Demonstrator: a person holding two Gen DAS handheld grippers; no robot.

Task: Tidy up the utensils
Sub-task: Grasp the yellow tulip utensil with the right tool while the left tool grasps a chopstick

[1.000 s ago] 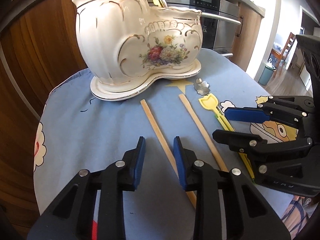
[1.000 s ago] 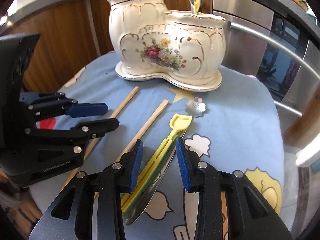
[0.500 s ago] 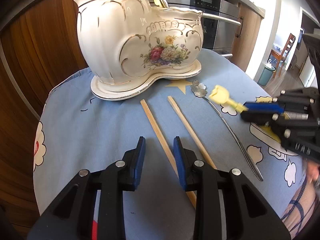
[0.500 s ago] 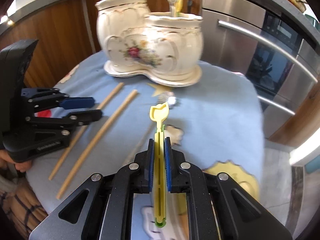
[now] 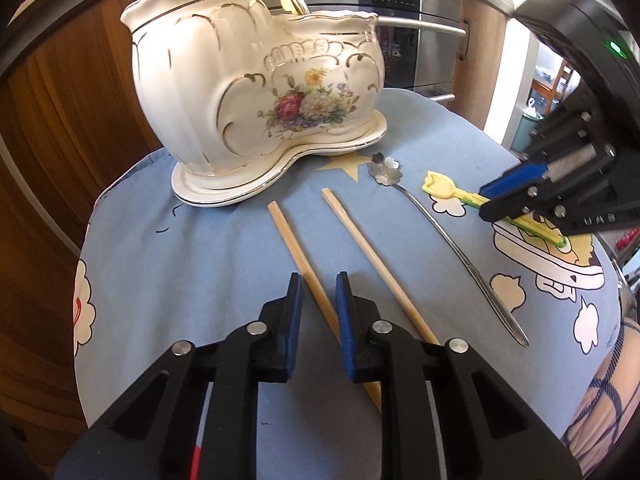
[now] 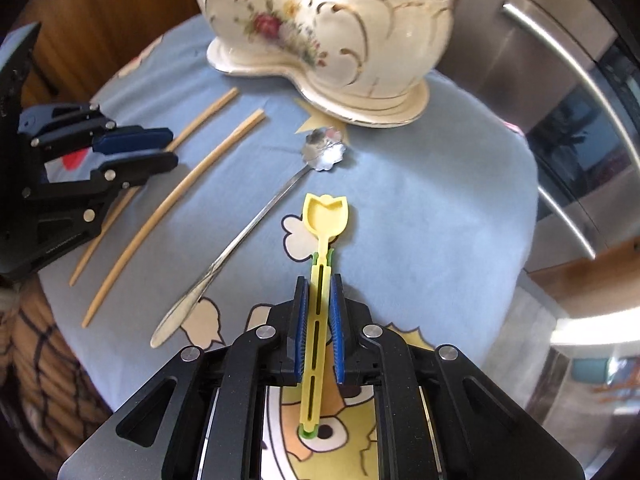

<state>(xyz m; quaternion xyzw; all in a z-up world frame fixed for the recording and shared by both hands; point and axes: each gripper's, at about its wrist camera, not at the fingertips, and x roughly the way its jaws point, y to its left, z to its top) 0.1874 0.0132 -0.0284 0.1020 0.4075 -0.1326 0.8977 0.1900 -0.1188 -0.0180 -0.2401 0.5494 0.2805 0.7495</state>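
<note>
My right gripper (image 6: 319,280) is shut on the handle of a yellow plastic tulip spoon (image 6: 324,216), holding it above the blue cloth; it also shows at the right of the left wrist view (image 5: 490,210). A metal flower spoon (image 6: 256,224) lies on the cloth to its left. Two wooden chopsticks (image 5: 308,268) (image 5: 372,264) lie side by side. My left gripper (image 5: 318,284) is open, low over the cloth, its pads either side of the left chopstick. The white floral ceramic utensil holder (image 5: 260,92) stands at the back with utensils in it.
The round table carries a blue cartoon cloth (image 5: 180,264). A wooden cabinet (image 5: 60,112) stands left behind it and a steel oven (image 6: 560,92) to the right. The table edge is close on all sides.
My right gripper shut on the yellow spoon, lifted it off the metal spoon and carried it right. My left gripper moved closer around the left chopstick and stays open.
</note>
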